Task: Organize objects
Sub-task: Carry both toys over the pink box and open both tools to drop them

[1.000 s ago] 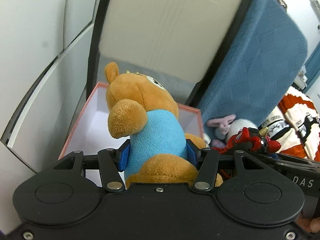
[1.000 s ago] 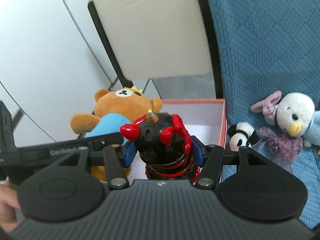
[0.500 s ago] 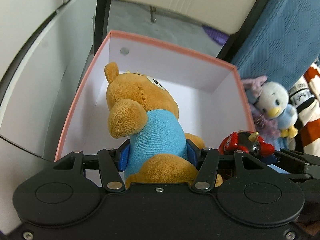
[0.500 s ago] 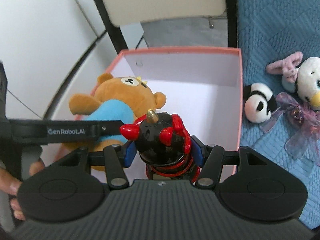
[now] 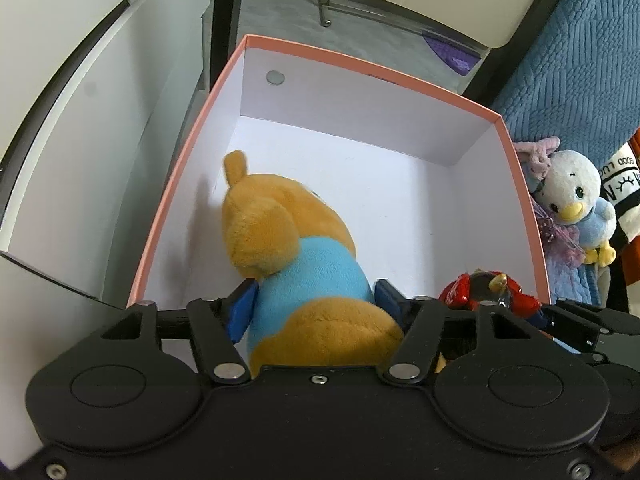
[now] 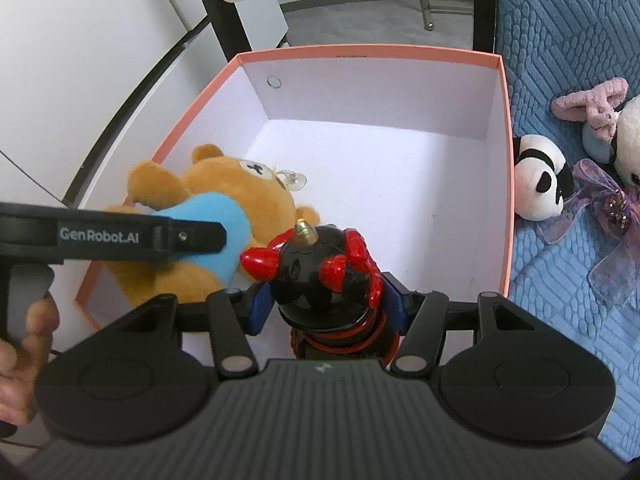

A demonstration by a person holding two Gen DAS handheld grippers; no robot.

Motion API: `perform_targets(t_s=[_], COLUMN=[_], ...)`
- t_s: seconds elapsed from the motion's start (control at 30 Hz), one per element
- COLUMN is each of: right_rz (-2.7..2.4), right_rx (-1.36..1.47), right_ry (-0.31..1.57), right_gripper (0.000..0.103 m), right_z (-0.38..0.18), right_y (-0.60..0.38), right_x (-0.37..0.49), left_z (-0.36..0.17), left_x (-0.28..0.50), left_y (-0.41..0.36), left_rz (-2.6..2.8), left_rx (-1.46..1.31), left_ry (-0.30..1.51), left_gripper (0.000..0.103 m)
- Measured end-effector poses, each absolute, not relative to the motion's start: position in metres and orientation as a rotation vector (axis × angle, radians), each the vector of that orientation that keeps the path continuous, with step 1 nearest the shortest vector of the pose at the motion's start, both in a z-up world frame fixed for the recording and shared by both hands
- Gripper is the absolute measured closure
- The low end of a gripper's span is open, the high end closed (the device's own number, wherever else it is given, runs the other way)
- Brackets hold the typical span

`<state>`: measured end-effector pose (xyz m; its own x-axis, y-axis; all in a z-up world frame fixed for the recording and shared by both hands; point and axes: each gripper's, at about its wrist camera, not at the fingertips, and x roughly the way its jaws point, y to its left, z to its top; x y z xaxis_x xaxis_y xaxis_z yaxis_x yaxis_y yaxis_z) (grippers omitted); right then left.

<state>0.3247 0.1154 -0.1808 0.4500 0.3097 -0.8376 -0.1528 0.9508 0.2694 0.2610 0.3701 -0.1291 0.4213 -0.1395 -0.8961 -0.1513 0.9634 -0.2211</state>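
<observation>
A pink-rimmed white box (image 5: 376, 68) (image 6: 360, 53) stands open below both grippers. My left gripper (image 5: 316, 304) is shut on a brown teddy bear in a blue shirt (image 5: 292, 248), held inside the box at its left side; the bear also shows in the right wrist view (image 6: 224, 200). My right gripper (image 6: 326, 306) is shut on a black and red horned figure (image 6: 320, 268), held over the box's near edge, just right of the bear. The figure shows at the right in the left wrist view (image 5: 486, 290).
On the blue quilt (image 6: 560, 20) right of the box lie a panda plush (image 6: 538, 178), a pink bunny (image 6: 592, 102) and a white and blue bird plush (image 5: 576, 196). A white wall panel (image 5: 80, 100) stands left of the box. A chair leg (image 5: 326, 4) is beyond it.
Both grippers have tilted down and moved forward over the box. The bear has gone lower into the box, and the figure has come over its near edge.
</observation>
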Motion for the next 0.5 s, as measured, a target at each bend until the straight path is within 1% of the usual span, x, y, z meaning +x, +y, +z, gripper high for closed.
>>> perform_targets(t_s=[0.03, 0.13, 0.2, 0.5], right_rz=[0.293, 0.321, 0.343, 0.363], right_rx=[0.165, 0.188, 0.168, 0.172], right_ry=[1.073, 1.073, 1.049, 0.971], right_gripper=[0.042, 0.041, 0.038, 0.038], right_z=[-0.181, -0.180, -0.175, -0.141], right_y=[0.116, 0.116, 0.119, 0.115], right_x=[0.324, 0.322, 0.318, 0.301], left_z=[-0.128, -0.124, -0.118, -0.074], left_x=[0.261, 0.258, 0.256, 0.237], left_y=[0.372, 0.374, 0.372, 0.366], left_rz=[0.003, -0.003, 0.009, 0.021], left_rx=[-0.294, -0.308, -0.294, -0.291], left_ry=[1.135, 1.132, 1.120, 1.042], left_gripper=[0.033, 0.033, 0.033, 0.033])
